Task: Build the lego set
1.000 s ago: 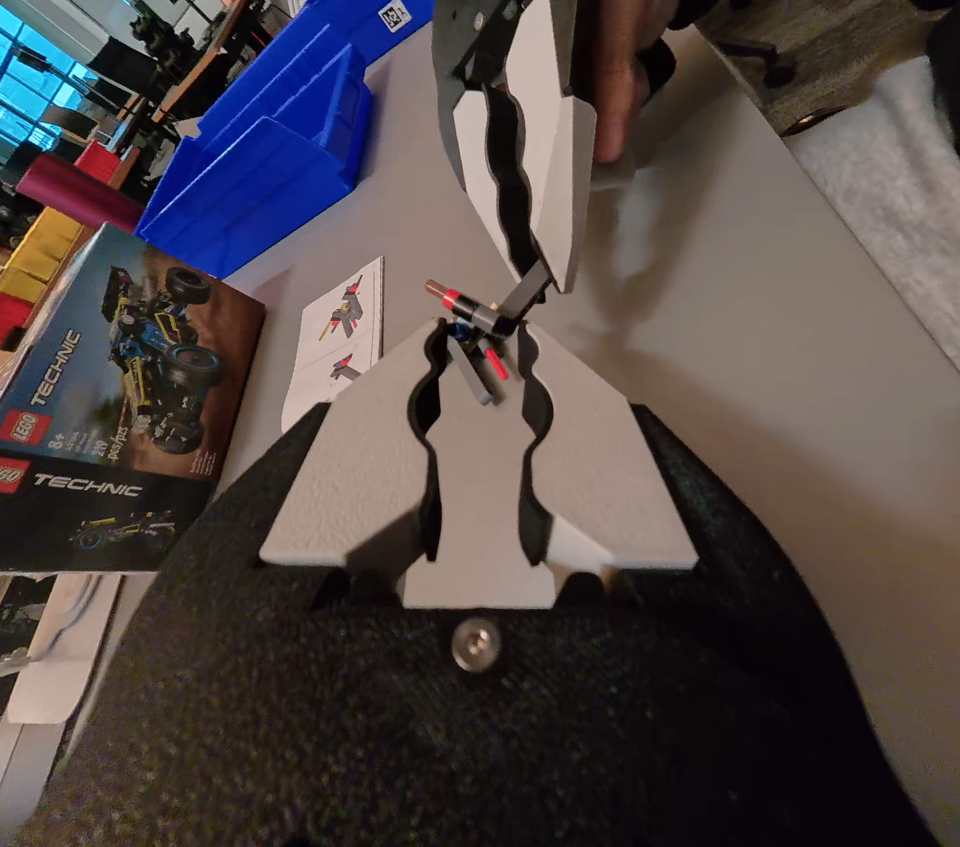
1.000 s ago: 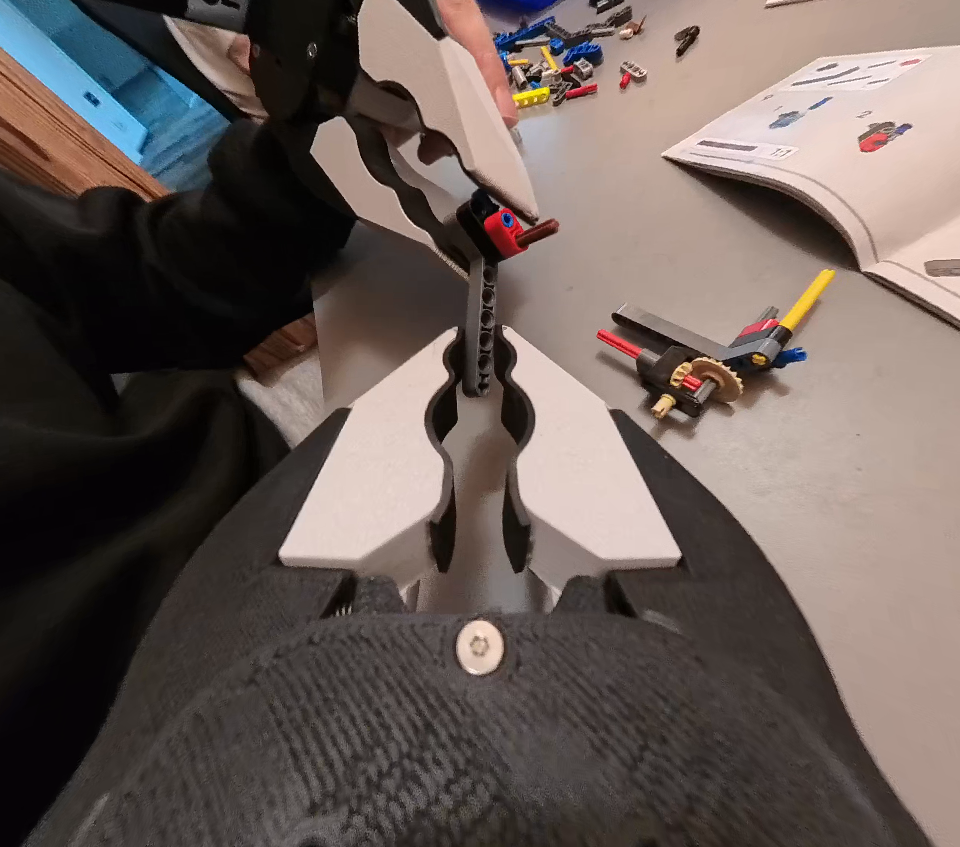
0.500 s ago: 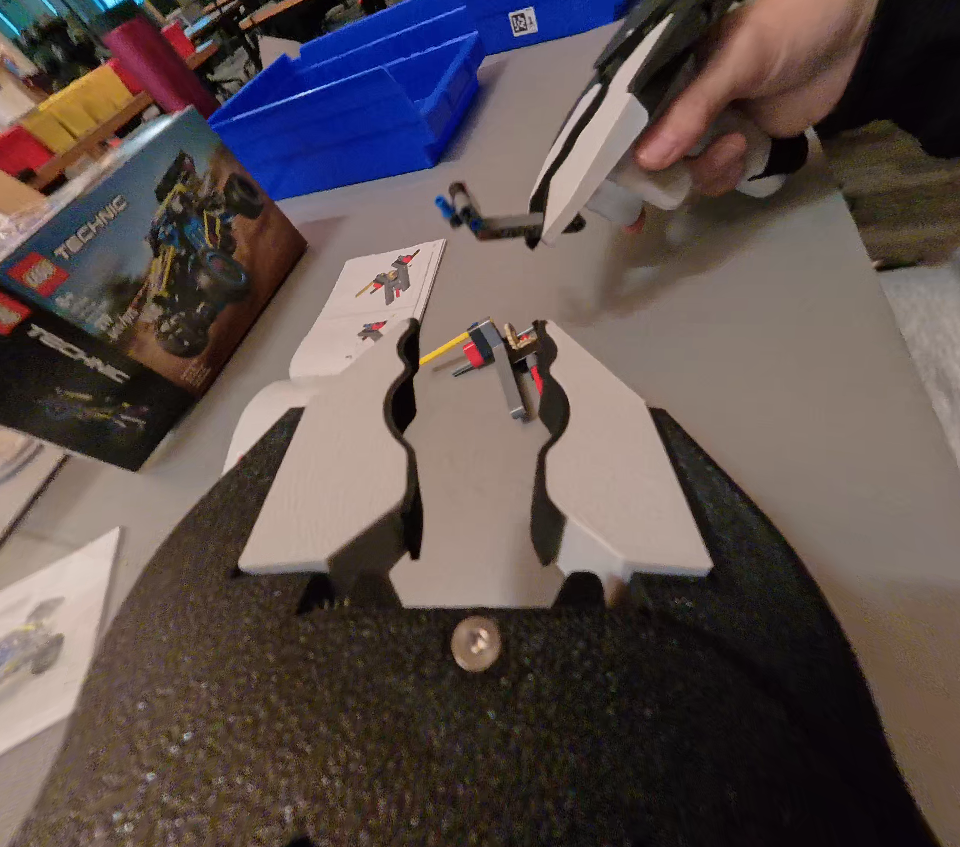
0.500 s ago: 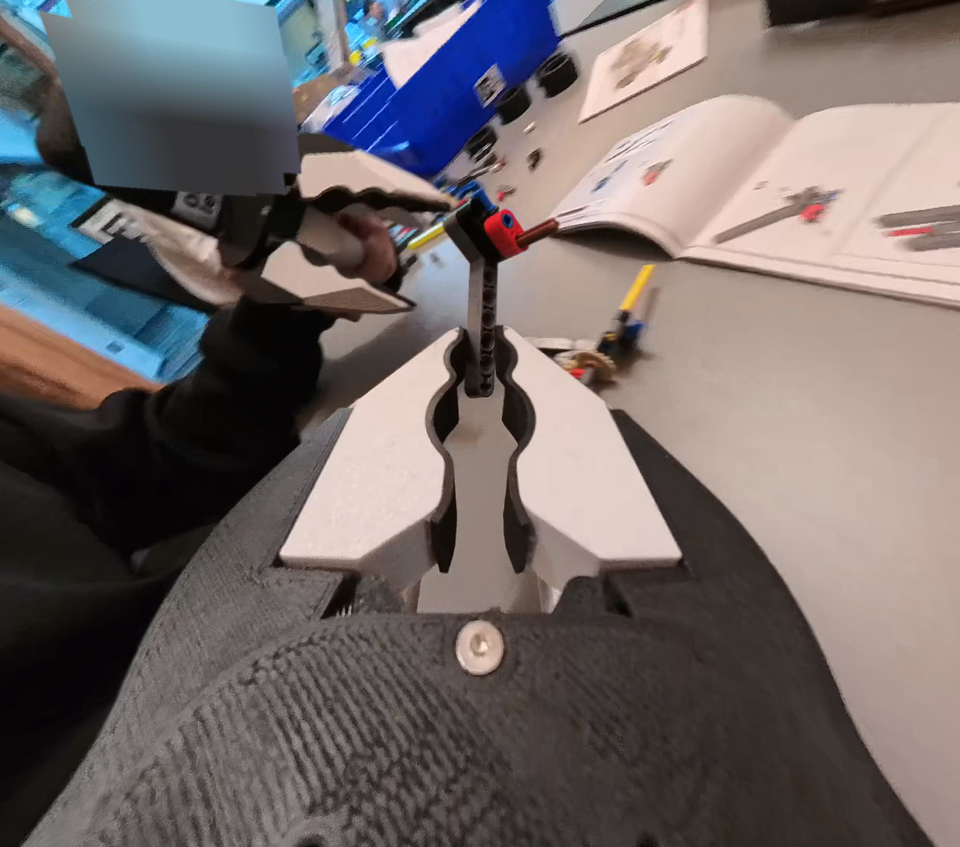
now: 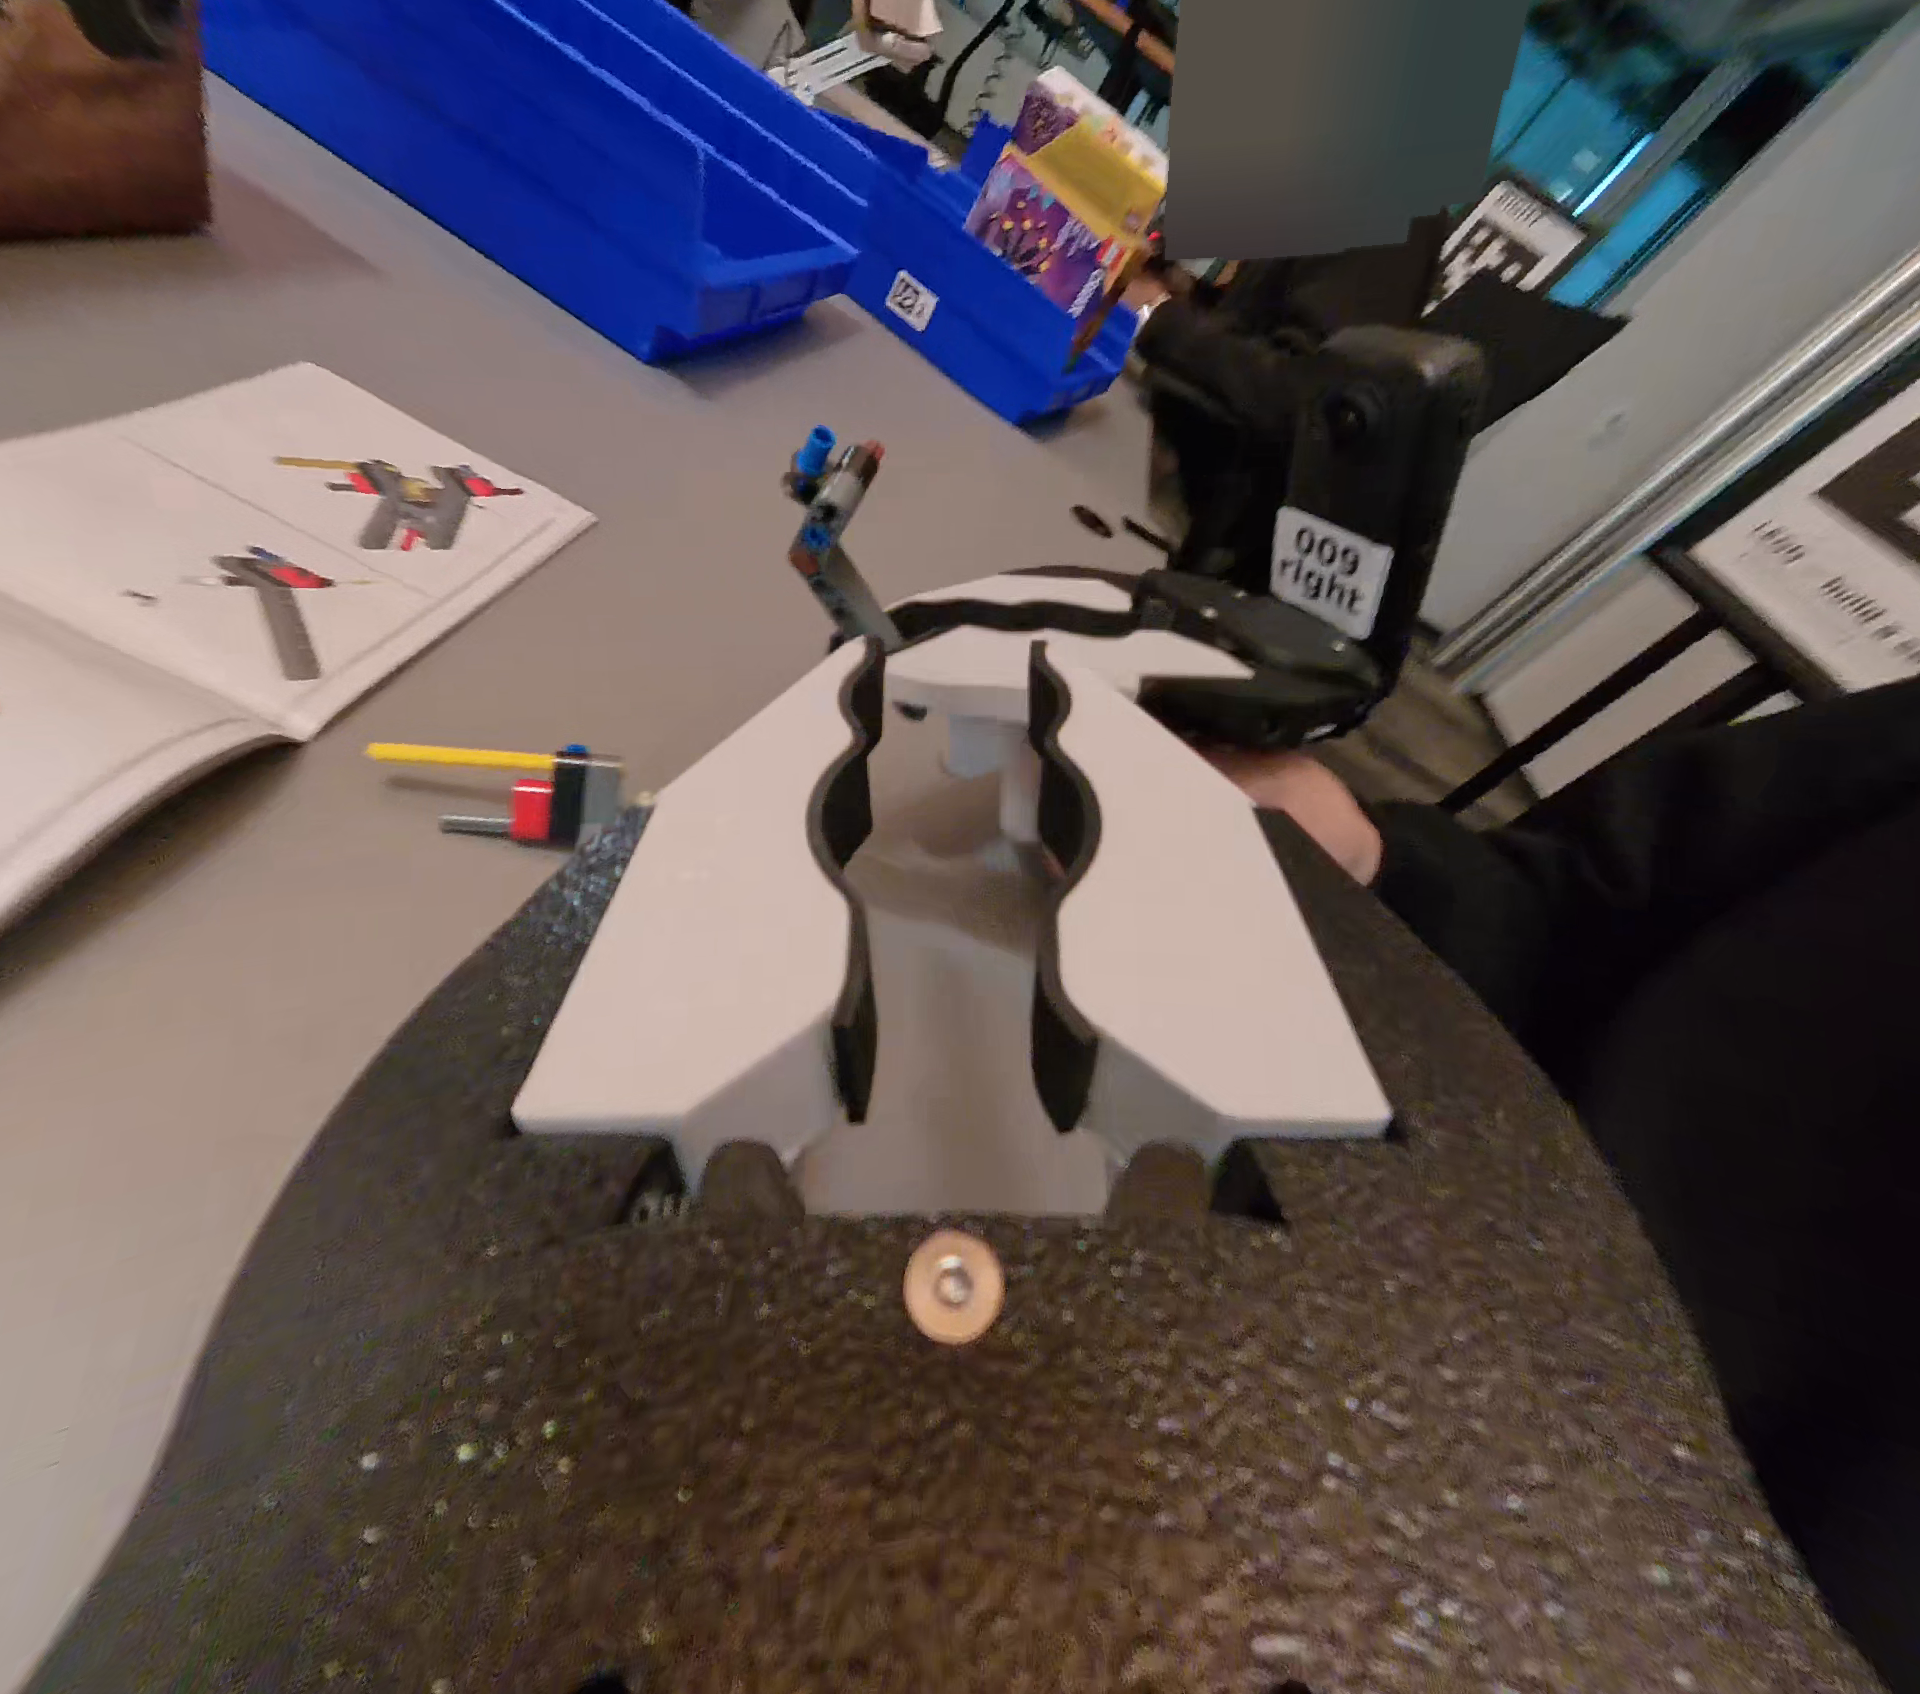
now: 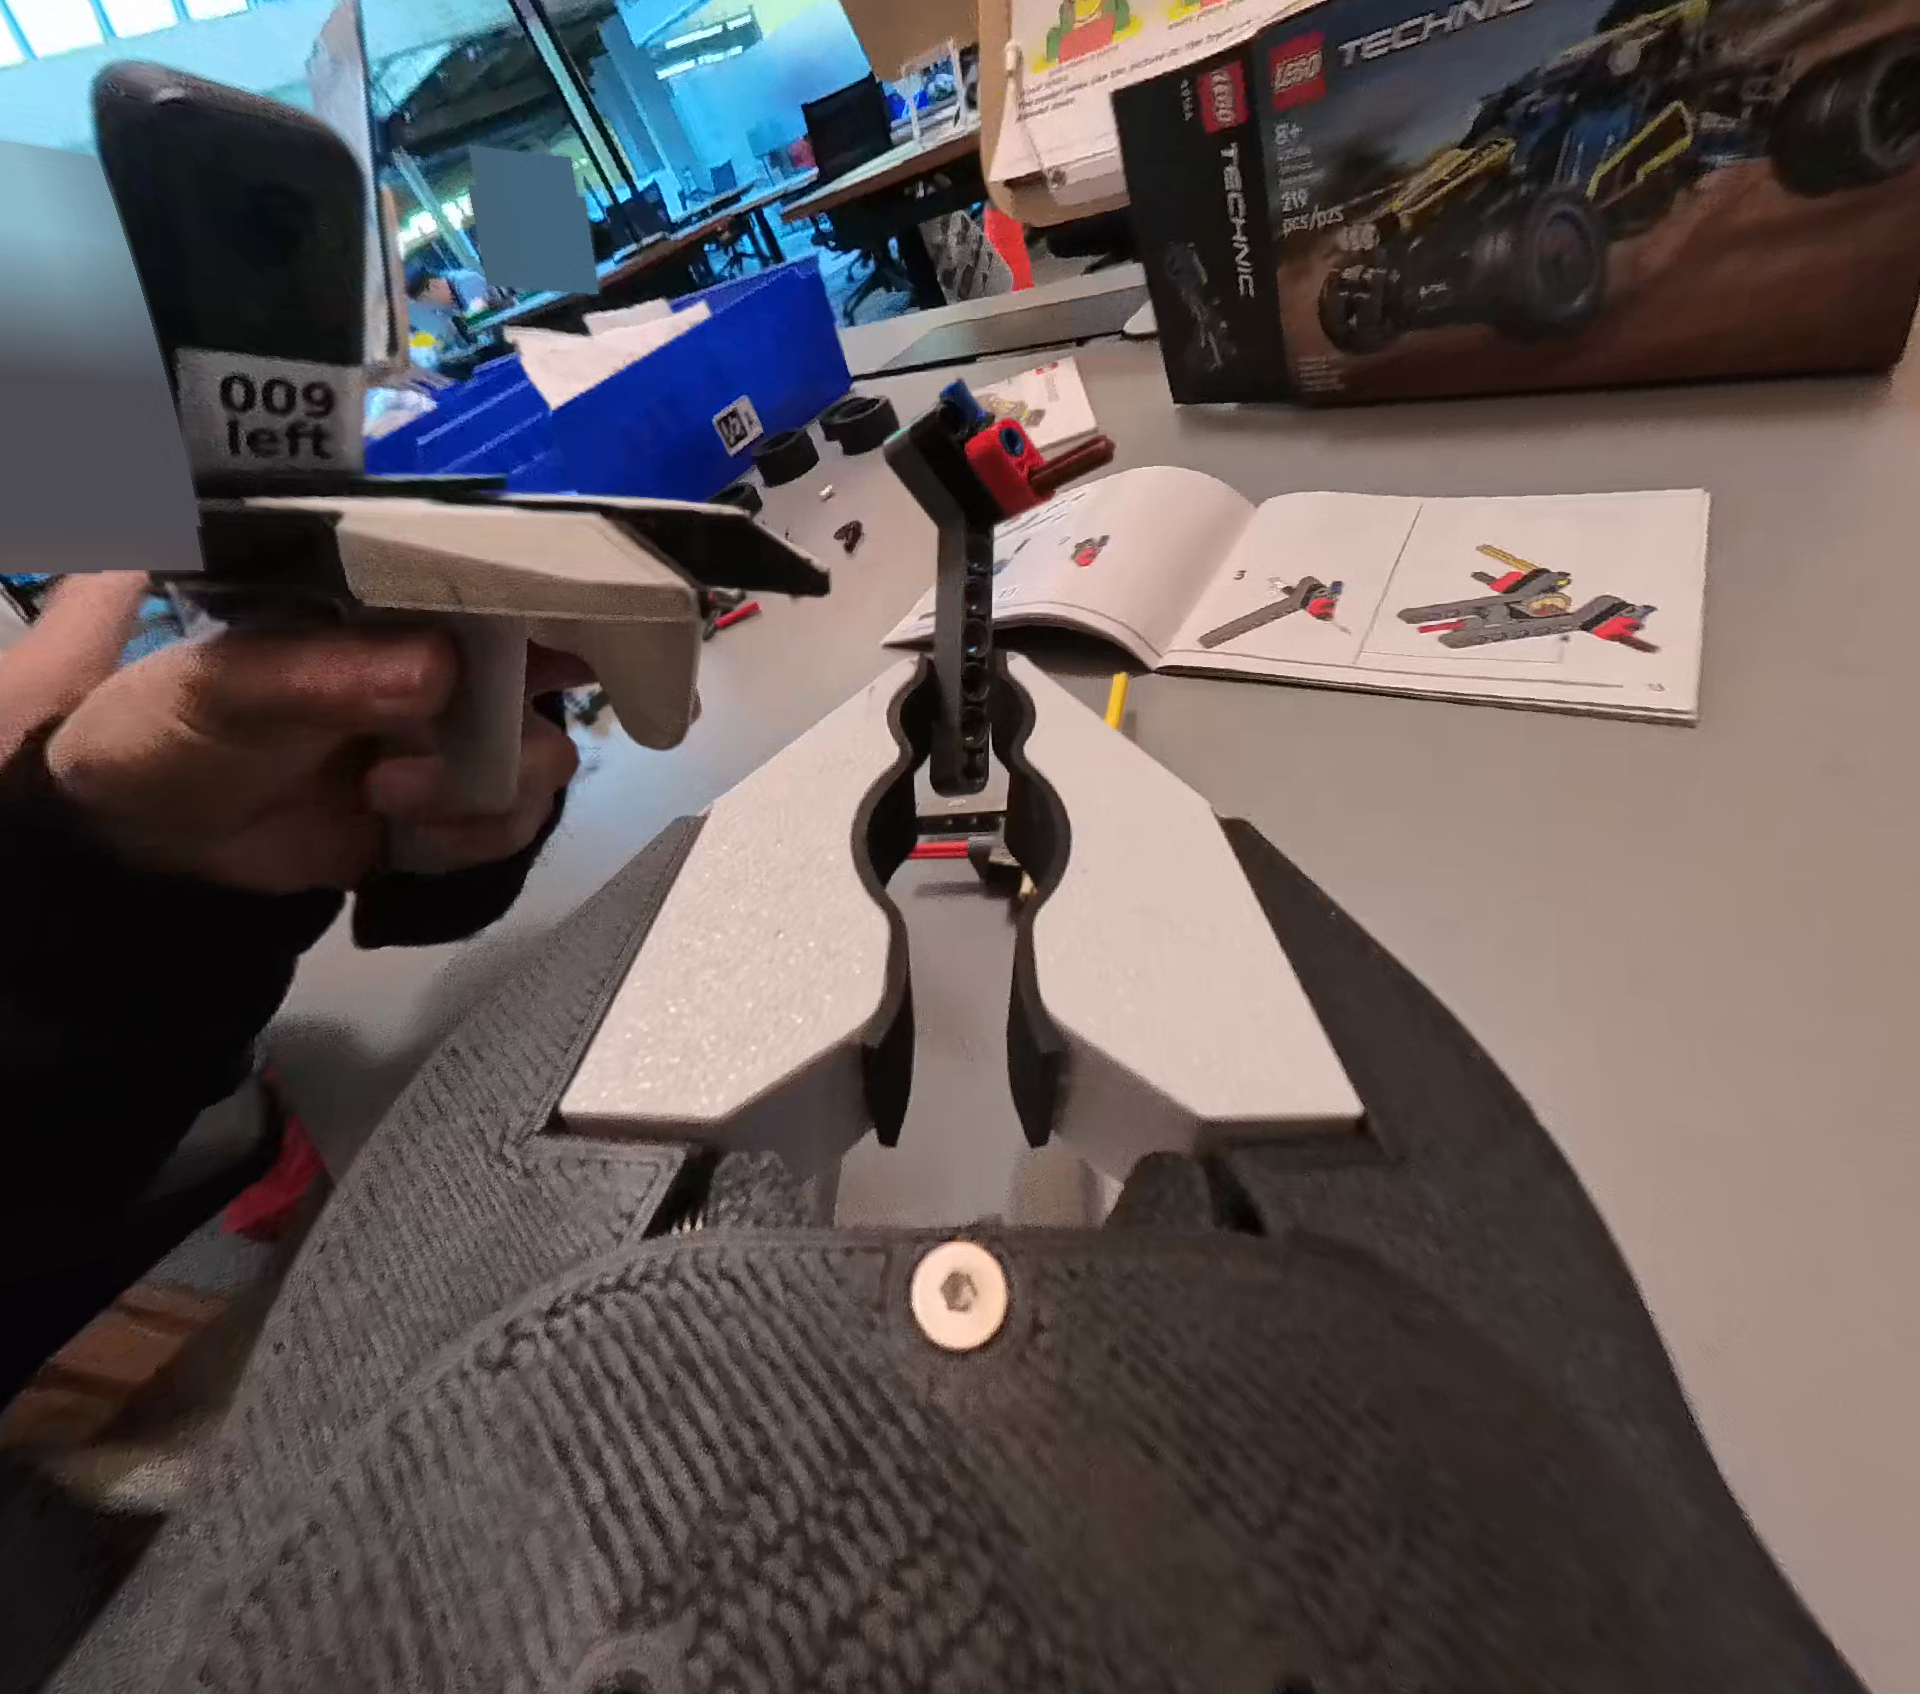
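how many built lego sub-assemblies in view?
2. One dark grey beam assembly clamped in the right gripper; one yellow-axle assembly lying on the grey table by the open booklet. Others may be hidden.

My right gripper (image 6: pixel 961 745) clamps a dark grey beam (image 6: pixel 961 657) upright, its top carrying red and blue connectors. A second small assembly (image 5: pixel 540 787) with a yellow axle lies on the table beside the open booklet (image 5: pixel 208 605).

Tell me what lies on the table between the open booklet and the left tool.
A small assembly with a yellow axle, seen in the left wrist view.
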{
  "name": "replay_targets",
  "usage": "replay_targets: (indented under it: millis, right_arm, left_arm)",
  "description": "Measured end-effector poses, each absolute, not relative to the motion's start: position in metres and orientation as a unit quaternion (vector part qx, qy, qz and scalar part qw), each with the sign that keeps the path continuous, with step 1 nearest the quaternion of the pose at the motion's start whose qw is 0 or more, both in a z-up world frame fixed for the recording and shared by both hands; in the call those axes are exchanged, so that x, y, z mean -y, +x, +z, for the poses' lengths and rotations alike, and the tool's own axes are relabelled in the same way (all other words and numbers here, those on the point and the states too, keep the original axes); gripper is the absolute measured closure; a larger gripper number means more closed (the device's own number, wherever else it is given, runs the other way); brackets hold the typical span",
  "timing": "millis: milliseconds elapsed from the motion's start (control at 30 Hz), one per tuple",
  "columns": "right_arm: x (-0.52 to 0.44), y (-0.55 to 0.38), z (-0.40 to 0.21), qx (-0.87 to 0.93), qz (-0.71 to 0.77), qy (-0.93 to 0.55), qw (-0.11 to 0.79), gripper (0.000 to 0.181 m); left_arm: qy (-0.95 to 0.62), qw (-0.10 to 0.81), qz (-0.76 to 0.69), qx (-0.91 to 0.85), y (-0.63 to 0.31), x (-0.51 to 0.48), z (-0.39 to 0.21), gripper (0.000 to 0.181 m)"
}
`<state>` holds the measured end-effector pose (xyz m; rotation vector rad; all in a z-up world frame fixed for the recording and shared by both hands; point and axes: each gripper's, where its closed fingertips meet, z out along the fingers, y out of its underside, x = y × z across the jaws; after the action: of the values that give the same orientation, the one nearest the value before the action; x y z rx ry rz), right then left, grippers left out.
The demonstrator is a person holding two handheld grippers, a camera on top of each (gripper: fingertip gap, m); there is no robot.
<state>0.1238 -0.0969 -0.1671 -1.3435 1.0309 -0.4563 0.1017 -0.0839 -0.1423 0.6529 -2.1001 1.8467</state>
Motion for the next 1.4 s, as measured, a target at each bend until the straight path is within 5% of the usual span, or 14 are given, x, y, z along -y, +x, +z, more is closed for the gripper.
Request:
replay_targets:
  millis: [500, 633, 833, 1400]
  right_arm:
    - [0.078, 0.117, -0.159, -0.388, -0.331, -0.626, 0.590, 0.173]
    - [0.085, 0.118, -0.155, -0.372, -0.383, -0.626, 0.568, 0.174]
    - [0.077, 0.115, -0.158, -0.353, -0.397, -0.642, 0.553, 0.174]
    - [0.075, 0.118, -0.168, -0.350, -0.402, -0.668, 0.520, 0.174]
  left_arm:
    - [0.279, 0.172, 0.641, 0.693, 0.108, 0.082, -0.145, 0.178]
    - [0.305, 0.134, 0.619, 0.711, 0.118, 0.078, -0.153, 0.147]
    - [0.288, 0.136, 0.628, 0.710, 0.113, 0.080, -0.147, 0.177]
    - [0.290, 0.127, 0.634, 0.706, 0.121, 0.077, -0.156, 0.179]
